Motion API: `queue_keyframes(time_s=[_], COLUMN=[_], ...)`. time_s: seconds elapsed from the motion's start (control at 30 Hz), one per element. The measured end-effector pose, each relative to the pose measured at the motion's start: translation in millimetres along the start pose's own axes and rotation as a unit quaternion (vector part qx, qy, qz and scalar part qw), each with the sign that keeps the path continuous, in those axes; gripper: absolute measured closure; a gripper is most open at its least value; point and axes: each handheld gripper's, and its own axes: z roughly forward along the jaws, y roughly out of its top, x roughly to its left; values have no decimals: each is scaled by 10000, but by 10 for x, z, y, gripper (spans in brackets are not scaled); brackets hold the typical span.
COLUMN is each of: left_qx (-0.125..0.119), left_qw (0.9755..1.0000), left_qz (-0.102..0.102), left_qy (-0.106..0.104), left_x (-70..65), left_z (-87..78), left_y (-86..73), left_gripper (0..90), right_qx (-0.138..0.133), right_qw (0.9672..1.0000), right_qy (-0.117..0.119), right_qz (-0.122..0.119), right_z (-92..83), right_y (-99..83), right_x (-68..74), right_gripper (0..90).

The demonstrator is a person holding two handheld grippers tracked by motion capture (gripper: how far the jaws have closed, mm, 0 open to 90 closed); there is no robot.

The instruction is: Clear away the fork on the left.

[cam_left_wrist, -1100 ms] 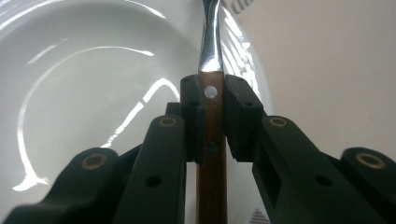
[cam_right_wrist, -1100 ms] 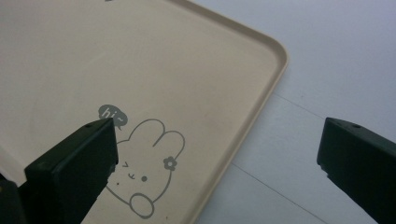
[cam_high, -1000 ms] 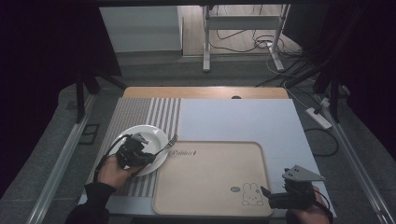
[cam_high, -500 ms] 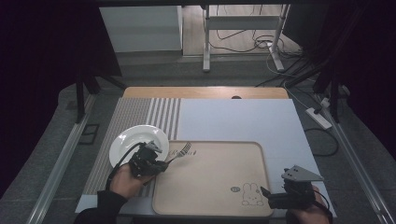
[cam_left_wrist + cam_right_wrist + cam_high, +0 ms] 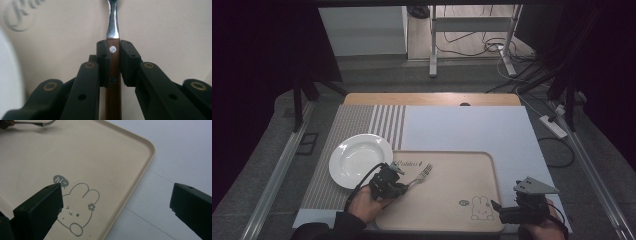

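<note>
A fork (image 5: pixel 421 175) with a brown wooden handle (image 5: pixel 113 82) and metal tines is held over the left part of the beige tray (image 5: pixel 447 162). My left gripper (image 5: pixel 388 184) is shut on that handle, and both pads (image 5: pixel 103 60) press its sides. The tines point toward the tray's middle. A white plate (image 5: pixel 357 159) lies on the striped mat just left of the tray. My right gripper (image 5: pixel 507 212) stands open at the tray's near right corner, nothing between its jaws. The right gripper view has the rabbit drawing (image 5: pixel 77 207) below it and the fork's tines (image 5: pixel 42 123) far off.
The tray rests on a pale blue sheet (image 5: pixel 472 127) over a wooden table. A grey striped mat (image 5: pixel 362 120) covers the left side. Beyond the table's far edge stand metal legs and cables (image 5: pixel 472 45) on the floor. A power strip (image 5: pixel 553 126) lies to the right.
My left gripper has carried the fork from over the plate to the right, onto the left part of the tray, and a little lower. The right gripper has stayed put.
</note>
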Motion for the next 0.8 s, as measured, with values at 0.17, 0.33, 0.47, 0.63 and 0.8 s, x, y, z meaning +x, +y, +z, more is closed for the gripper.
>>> queue_keyframes(time_s=[0.17, 0.33, 0.47, 0.63, 0.8], left_qx=[53, -172, -368, -190, -8], left_qw=[9999, 9994, 9984, 9971, 9964], left_qz=[109, 302, 406, 679, 766], left_qy=[-22, 5, -118, -275, -364], left_x=[-53, -38, -52, -130, -153], left_z=[63, 11, -55, 67, 243], left_y=[3, 36, 160, 321, 419], left_gripper=[775, 704, 864, 889, 889], right_qx=[-5, -12, 3, 18, 19], right_qw=[10000, 10000, 10000, 10000, 10000], right_qy=[10, 25, 28, 24, 22], right_qz=[-5, 15, 22, 24, 21], right_z=[-1, 2, 5, 13, 14], right_y=[0, 1, 3, 5, 5], right_x=[0, -3, -3, -3, -3], right_gripper=[0, 0, 0, 0, 0])
